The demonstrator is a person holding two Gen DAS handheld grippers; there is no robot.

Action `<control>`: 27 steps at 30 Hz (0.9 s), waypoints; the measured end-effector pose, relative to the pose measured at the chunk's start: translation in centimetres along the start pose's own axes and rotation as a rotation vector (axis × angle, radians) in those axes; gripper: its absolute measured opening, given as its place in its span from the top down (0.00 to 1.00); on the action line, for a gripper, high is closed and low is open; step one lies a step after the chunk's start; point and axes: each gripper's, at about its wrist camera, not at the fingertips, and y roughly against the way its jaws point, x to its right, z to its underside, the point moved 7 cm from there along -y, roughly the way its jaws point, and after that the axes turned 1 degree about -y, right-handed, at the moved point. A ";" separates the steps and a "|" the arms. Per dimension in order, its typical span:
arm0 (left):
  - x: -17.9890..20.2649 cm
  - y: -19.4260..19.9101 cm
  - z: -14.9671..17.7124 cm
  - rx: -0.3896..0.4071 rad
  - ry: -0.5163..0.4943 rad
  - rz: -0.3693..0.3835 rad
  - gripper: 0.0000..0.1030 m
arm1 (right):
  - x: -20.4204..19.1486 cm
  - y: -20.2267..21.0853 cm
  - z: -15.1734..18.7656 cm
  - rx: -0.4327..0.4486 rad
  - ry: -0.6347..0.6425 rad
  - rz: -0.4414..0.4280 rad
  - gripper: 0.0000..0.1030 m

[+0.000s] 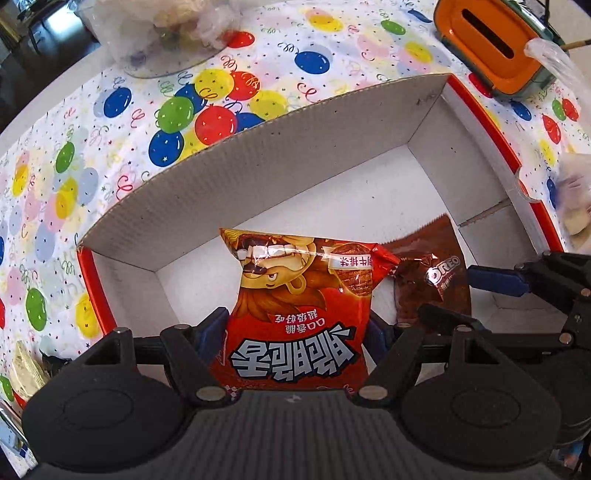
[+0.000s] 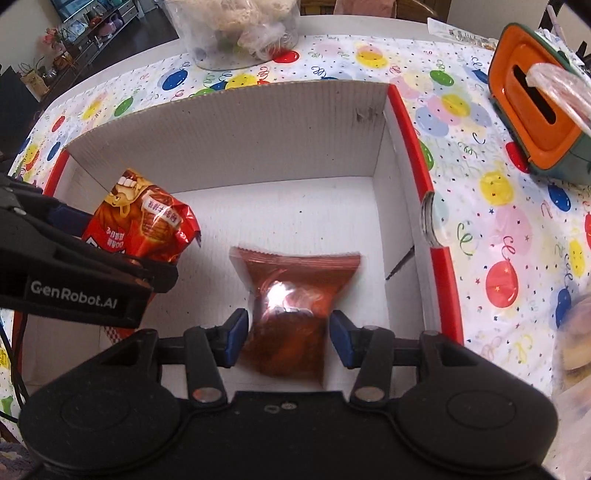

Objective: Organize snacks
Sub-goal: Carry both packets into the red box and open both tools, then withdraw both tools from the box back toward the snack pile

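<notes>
Corrugated cardboard makes up the open box [image 1: 258, 162], white inside with a red outer rim, which sits on a tablecloth [image 1: 110, 110] printed with coloured balloons. Over the box's near left part, the left gripper [image 1: 299, 332] is clenched on a red snack bag [image 1: 303, 306] with a cartoon face and upside-down lettering; its blue-padded fingers [image 1: 212, 332] press the bag from both sides, and the bag's top end points toward the far wall of the box. In the right wrist view the same red bag [image 2: 144, 221] shows at the left, gripped by the black body of the left tool. To its right lies a brown Oreo packet [image 1: 432, 284], inside the box near the right wall. The right gripper [image 2: 286, 334] straddles this packet [image 2: 291, 306], its blue pads [image 2: 232, 338] close against the packet's sides; the left pad seems to touch the wrapper, while a thin gap shows at the right pad, so I cannot tell whether it truly grips. The packet appears to rest on the white floor of the box. On the cloth at the far right stands an orange and green container [image 2: 535, 118] with a slot in its top, and at the far edge lies a clear plastic bag [image 2: 240, 26] of pale contents.
</notes>
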 end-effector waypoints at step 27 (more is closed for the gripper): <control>-4.0 10.0 5.6 0.311 0.048 0.093 0.28 | -4.5 8.6 0.9 0.237 -0.017 -0.067 0.21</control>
